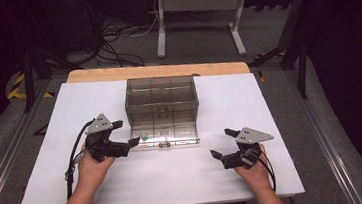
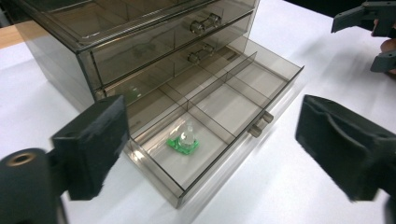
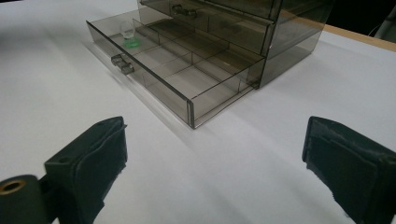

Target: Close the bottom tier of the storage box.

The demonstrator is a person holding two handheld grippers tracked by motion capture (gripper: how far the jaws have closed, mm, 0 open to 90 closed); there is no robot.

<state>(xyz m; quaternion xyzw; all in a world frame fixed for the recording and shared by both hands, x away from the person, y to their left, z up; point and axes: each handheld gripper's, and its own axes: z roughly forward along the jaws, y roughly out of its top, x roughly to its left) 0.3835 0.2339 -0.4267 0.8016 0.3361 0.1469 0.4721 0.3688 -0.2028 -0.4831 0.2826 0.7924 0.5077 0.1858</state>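
Hovering both grippers beside the open bottom drawer (image 2: 224, 116).
I hold the left gripper (image 1: 124, 133) with jaws apart, nearest the small clear-and-green piece (image 2: 184, 140) in the drawer's left front compartment, just ahead; my right gripper (image 1: 223, 143), jaws apart too, sits well off on the counter (image 1: 44, 160).

I find no writing, label, brand, number or sign that I can read anywhere here, neither on the smoky plastic drawer cabinet (image 1: 162, 109) nor on my own grippers.
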